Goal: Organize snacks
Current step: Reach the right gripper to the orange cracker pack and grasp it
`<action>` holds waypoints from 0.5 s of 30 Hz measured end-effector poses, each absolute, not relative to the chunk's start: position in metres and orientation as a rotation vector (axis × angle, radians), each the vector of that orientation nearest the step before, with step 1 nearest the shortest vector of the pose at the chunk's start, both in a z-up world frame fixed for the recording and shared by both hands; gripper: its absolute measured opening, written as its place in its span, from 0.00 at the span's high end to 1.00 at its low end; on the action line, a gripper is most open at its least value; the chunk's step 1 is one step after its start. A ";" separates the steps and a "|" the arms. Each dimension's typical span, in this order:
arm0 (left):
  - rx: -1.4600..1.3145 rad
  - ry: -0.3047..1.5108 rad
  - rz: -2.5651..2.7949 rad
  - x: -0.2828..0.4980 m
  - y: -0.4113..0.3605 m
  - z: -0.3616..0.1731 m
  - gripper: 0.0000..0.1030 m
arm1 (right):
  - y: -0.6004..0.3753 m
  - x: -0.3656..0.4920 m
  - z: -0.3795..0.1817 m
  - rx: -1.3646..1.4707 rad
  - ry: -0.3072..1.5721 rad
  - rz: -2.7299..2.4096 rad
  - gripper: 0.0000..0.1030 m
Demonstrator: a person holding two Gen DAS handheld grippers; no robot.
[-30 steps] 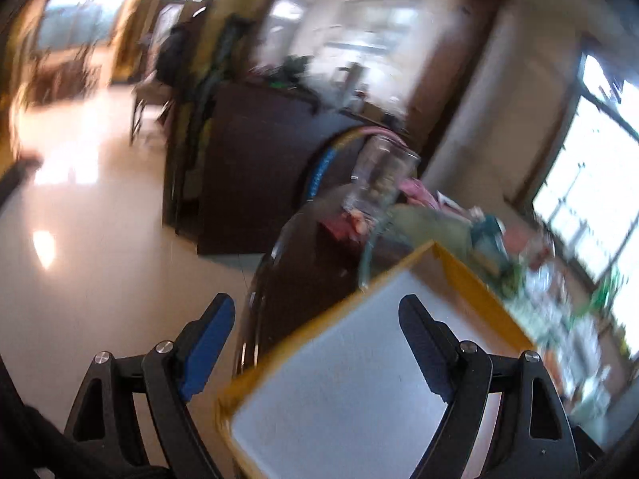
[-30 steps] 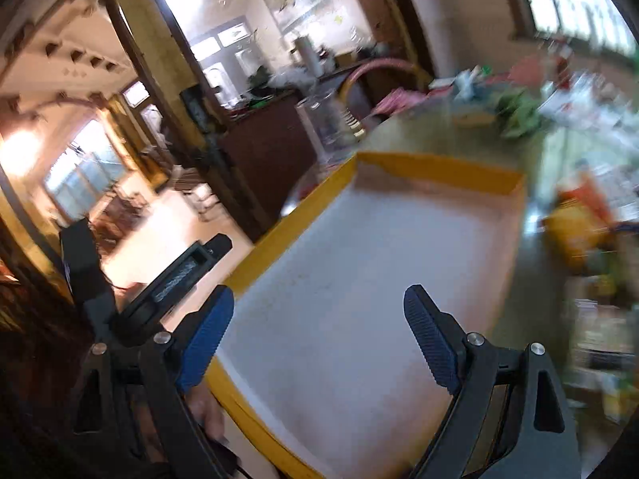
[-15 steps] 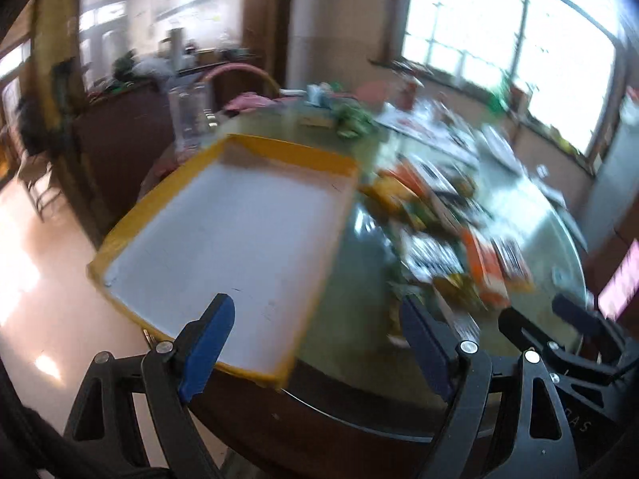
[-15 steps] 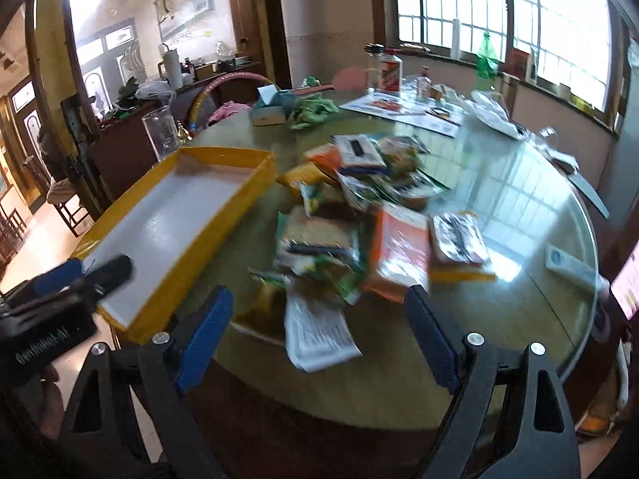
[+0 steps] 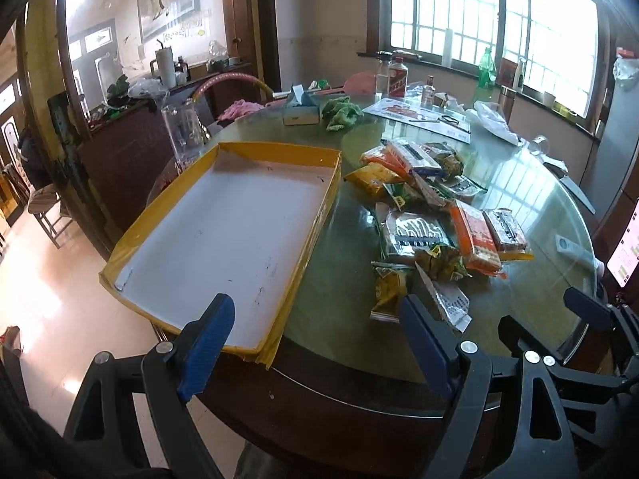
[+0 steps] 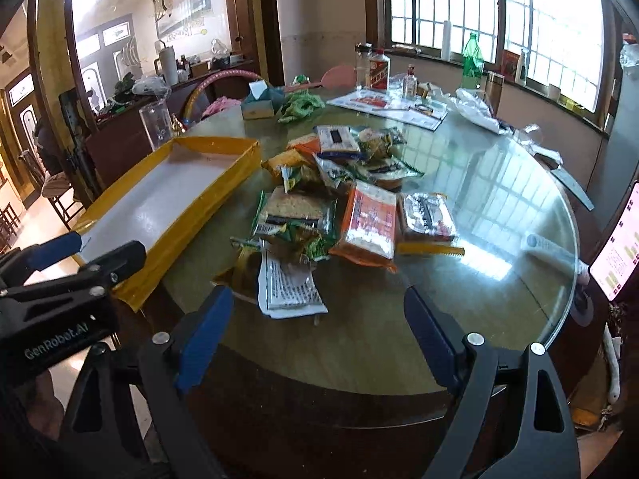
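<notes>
Your left gripper (image 5: pixel 315 343) hangs with jaws wide and holding nothing; ahead of its left jaw the yellow tray (image 5: pixel 319 215) runs its long axis away from you, slanting right, its white floor bare. Your right gripper (image 6: pixel 315 339) also has jaws spread wide, holding nothing. The snack packets (image 6: pixel 339 199) lie heaped on the glass tabletop (image 6: pixel 499 199) straight ahead between those jaws, just right of the tray. The orange packet (image 6: pixel 369 223) points lengthwise away from you; the white packet (image 6: pixel 289 285) lies nearest, its print too small to read. On the left gripper's body, seen beside your right one, reads "GenRobot.AI"
</notes>
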State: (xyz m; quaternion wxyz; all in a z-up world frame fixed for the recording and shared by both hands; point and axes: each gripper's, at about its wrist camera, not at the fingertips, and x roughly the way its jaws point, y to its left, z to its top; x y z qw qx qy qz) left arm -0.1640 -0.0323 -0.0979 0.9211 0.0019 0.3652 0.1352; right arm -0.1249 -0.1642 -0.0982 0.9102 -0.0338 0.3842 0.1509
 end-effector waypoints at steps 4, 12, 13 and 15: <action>-0.021 0.782 0.276 -0.149 -0.029 -0.106 0.18 | -0.163 -0.118 -0.107 -0.077 0.819 0.310 0.15; -0.056 0.833 0.231 -0.108 -0.035 -0.112 0.18 | -0.172 -0.090 -0.112 -0.054 0.861 0.311 0.15; -0.055 0.836 0.226 -0.103 -0.035 -0.113 0.18 | -0.174 -0.086 -0.111 -0.052 0.865 0.305 0.15; -0.060 0.848 0.212 -0.090 -0.038 -0.114 0.18 | -0.178 -0.074 -0.113 -0.048 0.873 0.291 0.15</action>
